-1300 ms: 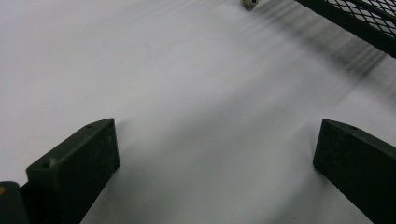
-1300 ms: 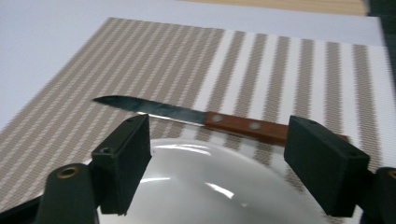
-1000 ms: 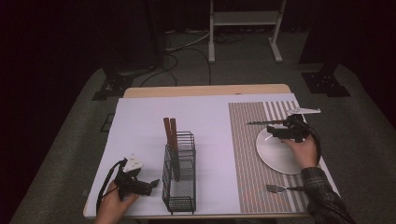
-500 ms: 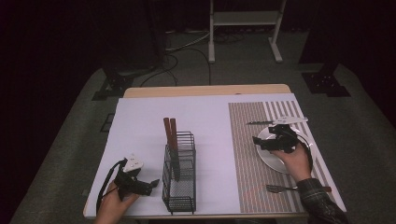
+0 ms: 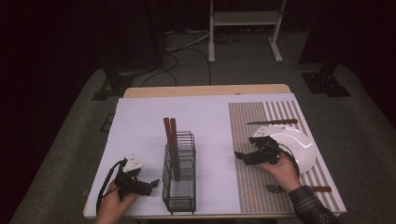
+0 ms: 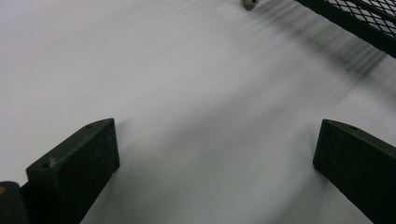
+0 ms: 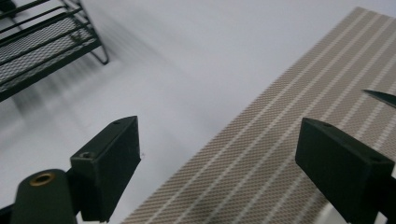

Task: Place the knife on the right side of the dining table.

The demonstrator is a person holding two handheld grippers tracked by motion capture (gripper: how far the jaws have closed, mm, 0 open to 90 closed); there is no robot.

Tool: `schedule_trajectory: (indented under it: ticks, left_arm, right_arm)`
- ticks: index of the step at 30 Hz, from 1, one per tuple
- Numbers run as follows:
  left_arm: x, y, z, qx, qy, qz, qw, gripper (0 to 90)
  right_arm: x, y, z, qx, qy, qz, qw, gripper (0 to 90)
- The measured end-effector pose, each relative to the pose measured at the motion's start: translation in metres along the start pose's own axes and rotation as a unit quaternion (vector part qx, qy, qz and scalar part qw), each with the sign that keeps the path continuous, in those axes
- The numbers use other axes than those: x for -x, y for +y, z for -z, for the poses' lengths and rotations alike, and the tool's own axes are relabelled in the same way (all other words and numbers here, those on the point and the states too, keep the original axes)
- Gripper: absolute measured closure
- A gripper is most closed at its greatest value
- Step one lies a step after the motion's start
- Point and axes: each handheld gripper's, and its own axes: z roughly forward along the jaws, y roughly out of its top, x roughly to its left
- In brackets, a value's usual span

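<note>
Both claws gape empty, the left claw by the rack, the right claw best lowered squarely onto the fork near the worktop's right front corner.

Surface cover — smooth, matt white, paper-like; bare wood edge at the far side. Placemat — woven cloth-like weave, matt, tan with pale stripes. Rack — black wire and fine metal mesh, matt coat. Plate — glossy white, ceramic look. Knife and fork — metal with reddish wood-like handles. Left tongs and right tongs — matt black plastic jaws, slightly scuffed. Sleeve — plaid cloth.
</note>
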Motion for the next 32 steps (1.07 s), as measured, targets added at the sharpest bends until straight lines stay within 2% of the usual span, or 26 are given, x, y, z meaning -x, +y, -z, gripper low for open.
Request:
schedule_trajectory:
  ticks: [8,14,16,17,23,26,32]
  left_arm:
    - [0.0,0.0,0.0,0.0,0.0,0.0,1.0,0.0]
    - [0.0,0.0,0.0,0.0,0.0,0.0,1.0,0.0]
    - [0.0,0.0,0.0,0.0,0.0,0.0,1.0,0.0]
    - [0.0,0.0,0.0,0.002,0.0,0.0,1.0,0.0]
    - [0.0,0.0,0.0,0.001,0.0,0.0,1.0,0.0]
    - [0.0,0.0,0.0,0.001,0.0,0.0,1.0,0.0]
    - [0.0,0.0,0.0,0.001,0.0,0.0,1.0,0.0]
  right_arm:
    - [-0.028,0.0,-0.013,-0.013,0.034,0.025,0.999,12.1]
    - [-0.055,-0.004,-0.026,-0.035,0.065,0.056,0.9957,11.8]
    - [-0.059,-0.004,-0.027,-0.038,0.068,0.062,0.995,11.8]
    - [-0.07,-0.005,-0.032,-0.046,0.076,0.08,0.9928,11.7]
    - [-0.097,-0.011,-0.045,-0.069,0.096,0.121,0.9856,10.2]
    - [-0.103,-0.014,-0.049,-0.079,0.098,0.139,0.9823,9.8]
    - [-0.104,-0.016,-0.051,-0.074,0.096,0.136,0.9832,8.7]
